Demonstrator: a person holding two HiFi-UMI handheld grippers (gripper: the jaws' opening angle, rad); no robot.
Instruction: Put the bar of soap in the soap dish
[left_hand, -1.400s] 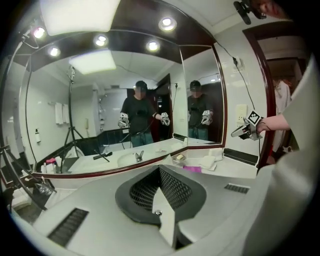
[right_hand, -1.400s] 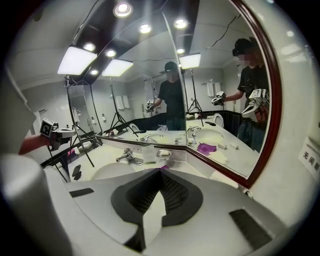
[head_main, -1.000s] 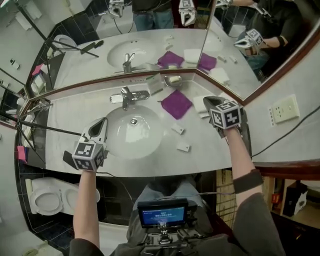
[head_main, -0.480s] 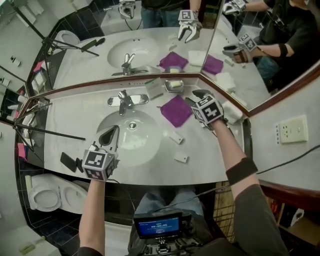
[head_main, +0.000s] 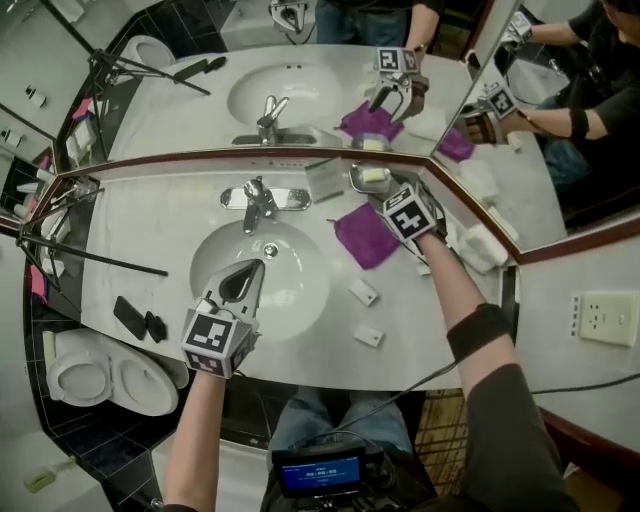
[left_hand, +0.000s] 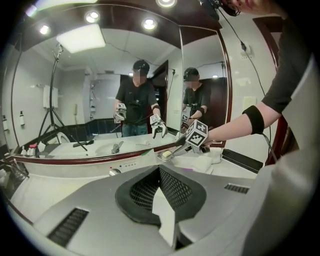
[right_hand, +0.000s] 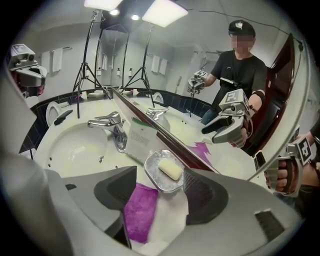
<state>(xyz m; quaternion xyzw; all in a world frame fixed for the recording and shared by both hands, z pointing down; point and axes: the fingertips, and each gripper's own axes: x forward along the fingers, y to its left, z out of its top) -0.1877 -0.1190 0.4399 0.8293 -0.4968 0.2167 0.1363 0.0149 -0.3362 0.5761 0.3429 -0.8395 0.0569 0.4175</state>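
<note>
Overhead, a white vanity countertop (head_main: 140, 230) fills the scene beneath a wide wall mirror (head_main: 300, 100), with a white oval sink basin (head_main: 300, 295) sunk into its middle. The person's left gripper (head_main: 245, 275), grey with a marker cube, hangs over the basin's near left side, its jaws pressed together on nothing. The right gripper (right_hand: 160, 170) reaches past the basin's far right corner. Its jaws have just been opening and now stand wide apart, with both pads clear of everything. A folded white towel (head_main: 482, 245) lies well to the right of the basin. A square purple cloth (head_main: 362, 238) lies just beside the basin's right rim. A chrome faucet (head_main: 258, 198) stands behind the basin at its centre. An oval silver metal soap dish (right_hand: 154, 176) sits beyond the basin's far right, at the foot of the mirror, framed between the open jaw tips. The pale yellow bar of soap (right_hand: 170, 168) lies flat inside that dish, touched by neither pad. Two small white packets (head_main: 362, 292) lie on the countertop at the basin's near right.
</note>
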